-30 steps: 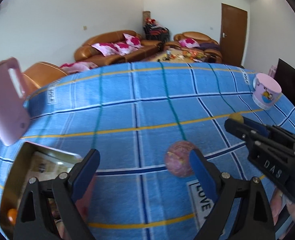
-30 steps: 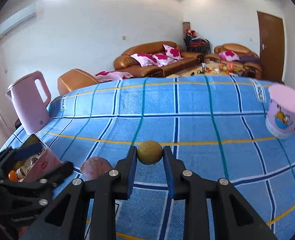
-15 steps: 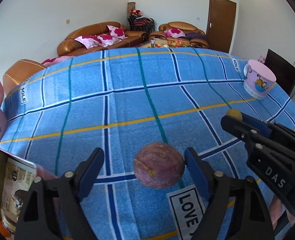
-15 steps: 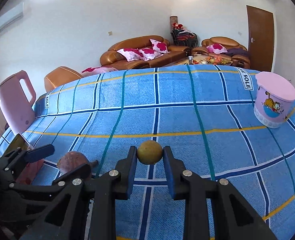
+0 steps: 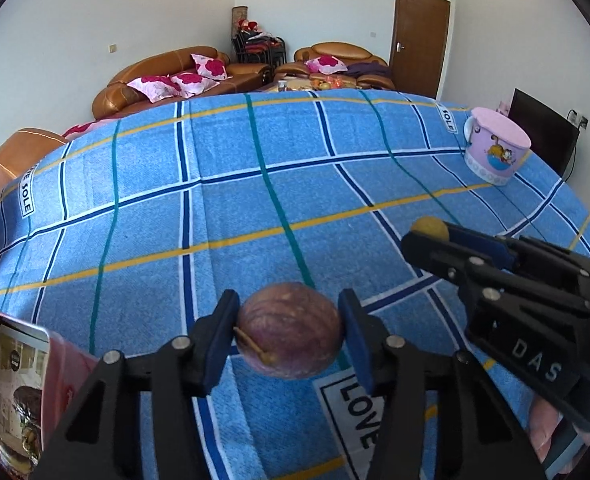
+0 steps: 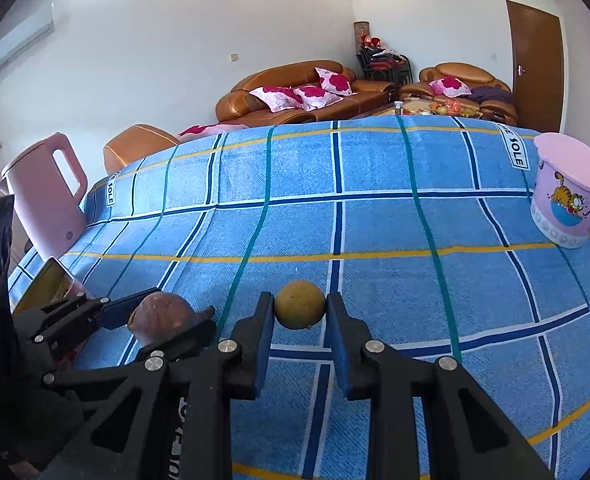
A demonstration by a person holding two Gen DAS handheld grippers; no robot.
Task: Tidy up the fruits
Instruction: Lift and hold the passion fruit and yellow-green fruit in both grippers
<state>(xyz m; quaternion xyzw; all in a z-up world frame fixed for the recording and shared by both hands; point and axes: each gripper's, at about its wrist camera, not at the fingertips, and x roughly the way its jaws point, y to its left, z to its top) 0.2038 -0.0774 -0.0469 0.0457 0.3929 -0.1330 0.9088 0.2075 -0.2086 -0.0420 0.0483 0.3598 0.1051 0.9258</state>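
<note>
Far on the left stands a pink kettle [image 6: 43, 192] at the edge of the table, which is covered by a blue checked cloth [image 6: 375, 232]. Near it, at the table's front left corner, sits a gold tin box [image 5: 11, 380] with a picture on it.

Next comes the left gripper [image 5: 289, 332]. Its two blue pads press on both sides of a purple passion fruit [image 5: 291, 330], so the jaws are clamped on the fruit. The fruit has a little brown stem poking out. It is low, close over the cloth, and I cannot tell if it touches it. A label that says LOVE [image 5: 359, 412] lies on the cloth just beside it.

To the right of that is the right gripper [image 6: 299, 312]. Its jaws are squeezed on a small round yellow fruit [image 6: 299, 310], held close over the cloth too.

The two grippers are near each other, side by side.

Far on the right stands a pink tub [image 6: 571, 196] with a cartoon cat on it.
</note>
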